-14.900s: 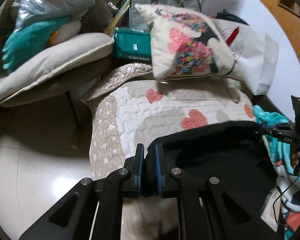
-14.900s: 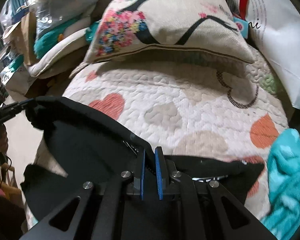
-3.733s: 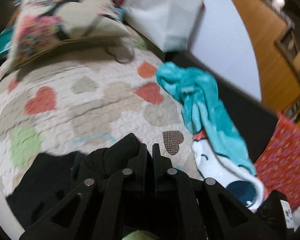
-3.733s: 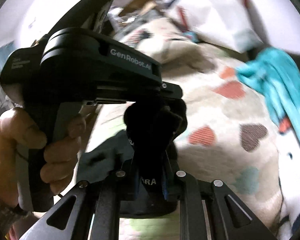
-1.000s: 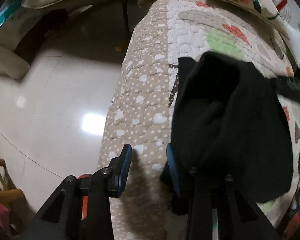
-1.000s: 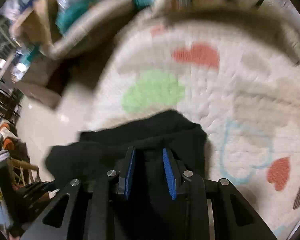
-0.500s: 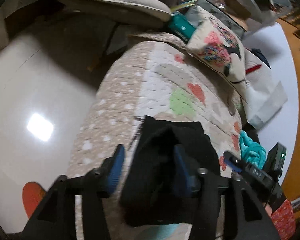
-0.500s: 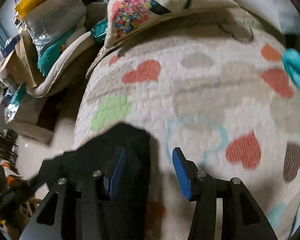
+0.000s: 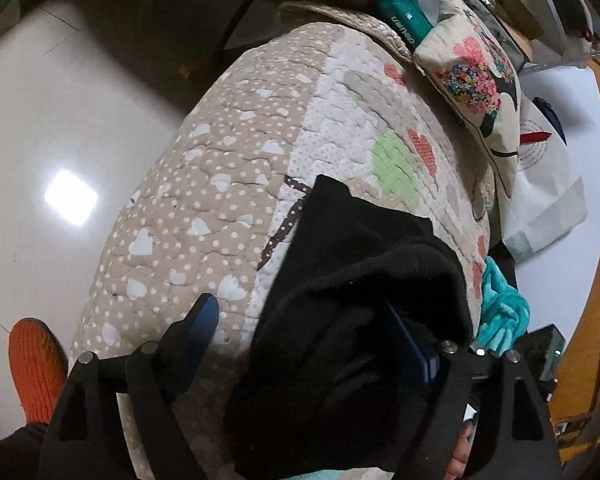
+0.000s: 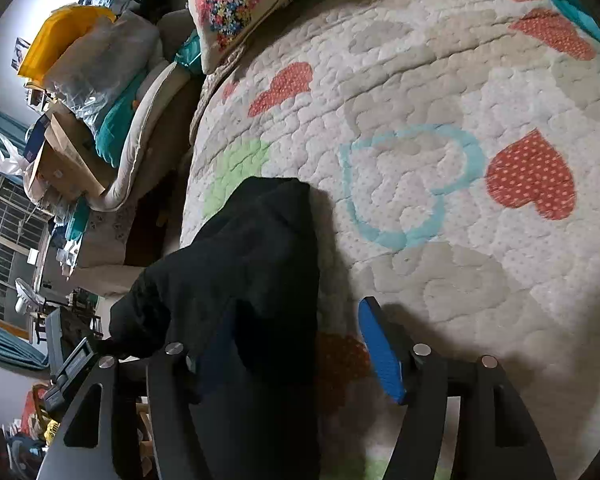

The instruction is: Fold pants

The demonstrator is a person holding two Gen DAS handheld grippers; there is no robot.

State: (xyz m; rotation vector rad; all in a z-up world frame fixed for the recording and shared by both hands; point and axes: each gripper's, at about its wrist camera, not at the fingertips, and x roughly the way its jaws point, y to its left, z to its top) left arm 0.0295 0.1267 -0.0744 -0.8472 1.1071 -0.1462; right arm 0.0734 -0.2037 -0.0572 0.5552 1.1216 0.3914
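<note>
Pants let go on the quilt

Both claws, left claw (image 9: 308, 330) and right claw (image 10: 296, 350), have just been opening, jaws wide; black pants (image 10: 256, 256) lie bundled at seven o'clock on the quilt (image 10: 440, 80), fold seemingly finished.

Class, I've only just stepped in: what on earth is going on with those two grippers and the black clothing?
A person with a gripper in each hand is folding black pants on a heart-patterned quilt. The pants lie bundled near the quilt's edge. The left gripper and right gripper have just been opening, jaws wide, with cloth between them but not pinched.
</note>
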